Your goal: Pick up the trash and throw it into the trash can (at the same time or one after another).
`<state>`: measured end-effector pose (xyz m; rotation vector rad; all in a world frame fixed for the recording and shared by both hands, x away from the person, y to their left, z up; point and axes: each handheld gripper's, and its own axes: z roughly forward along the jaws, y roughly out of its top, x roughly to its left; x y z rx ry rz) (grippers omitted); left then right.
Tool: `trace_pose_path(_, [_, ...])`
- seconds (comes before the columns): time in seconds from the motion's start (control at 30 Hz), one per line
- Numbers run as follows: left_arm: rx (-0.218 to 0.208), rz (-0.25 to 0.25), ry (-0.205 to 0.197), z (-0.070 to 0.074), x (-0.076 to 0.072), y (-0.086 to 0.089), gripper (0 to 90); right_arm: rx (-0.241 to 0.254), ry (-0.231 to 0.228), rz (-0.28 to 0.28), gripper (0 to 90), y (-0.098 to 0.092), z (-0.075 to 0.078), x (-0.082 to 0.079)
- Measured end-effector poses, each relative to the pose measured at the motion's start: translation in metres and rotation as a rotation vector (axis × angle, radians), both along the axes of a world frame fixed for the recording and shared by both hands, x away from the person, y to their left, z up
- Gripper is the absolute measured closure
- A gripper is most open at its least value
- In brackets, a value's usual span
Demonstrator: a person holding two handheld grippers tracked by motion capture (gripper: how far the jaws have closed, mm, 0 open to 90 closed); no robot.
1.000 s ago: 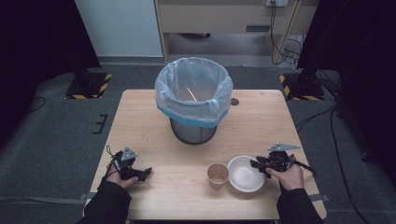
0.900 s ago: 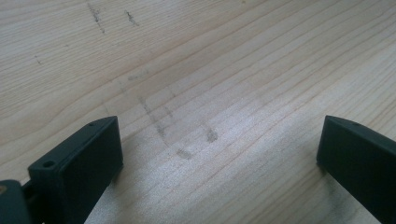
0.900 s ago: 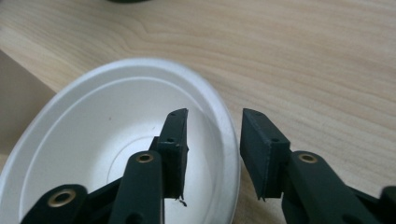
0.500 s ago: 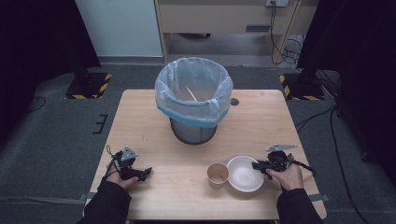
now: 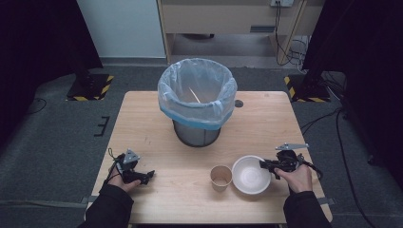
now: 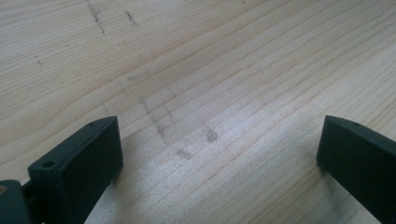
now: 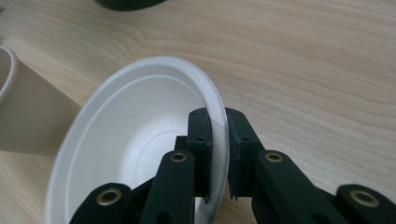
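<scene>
Gripping white bowl rim: right gripper, fingers just closing on it. Left gripper wide open, empty, on bench. Pending: bowl and paper cup into bin, judging by layout.

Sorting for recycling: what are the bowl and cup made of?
Bowl: likely paper or thin foam, matte white, with a thin rolled rim pinched in the right gripper. Cup: seemingly brown kraft paper, matte, unprinted.
</scene>
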<state>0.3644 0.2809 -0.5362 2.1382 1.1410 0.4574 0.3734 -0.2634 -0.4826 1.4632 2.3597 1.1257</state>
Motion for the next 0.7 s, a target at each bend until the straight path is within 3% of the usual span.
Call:
trace_pose_path(0.27, [0.000, 0.000, 0.000, 0.000, 0.000, 0.000, 0.0, -0.012, -0.071, -0.053, 83.4, -0.002, 0.015, -0.002])
trace_pose_path(0.43, [0.000, 0.000, 0.000, 0.000, 0.000, 0.000, 0.0, -0.020, -0.174, -0.105, 83.4, -0.004, 0.028, -0.003])
trace_pose_path(0.57, [0.000, 0.000, 0.000, 0.000, 0.000, 0.000, 0.0, -0.004, -0.217, -0.139, 83.4, -0.005, 0.035, -0.004])
trace_pose_path(0.7, [0.000, 0.000, 0.000, 0.000, 0.000, 0.000, 0.0, 0.034, -0.293, -0.202, 83.4, -0.010, 0.047, -0.007])
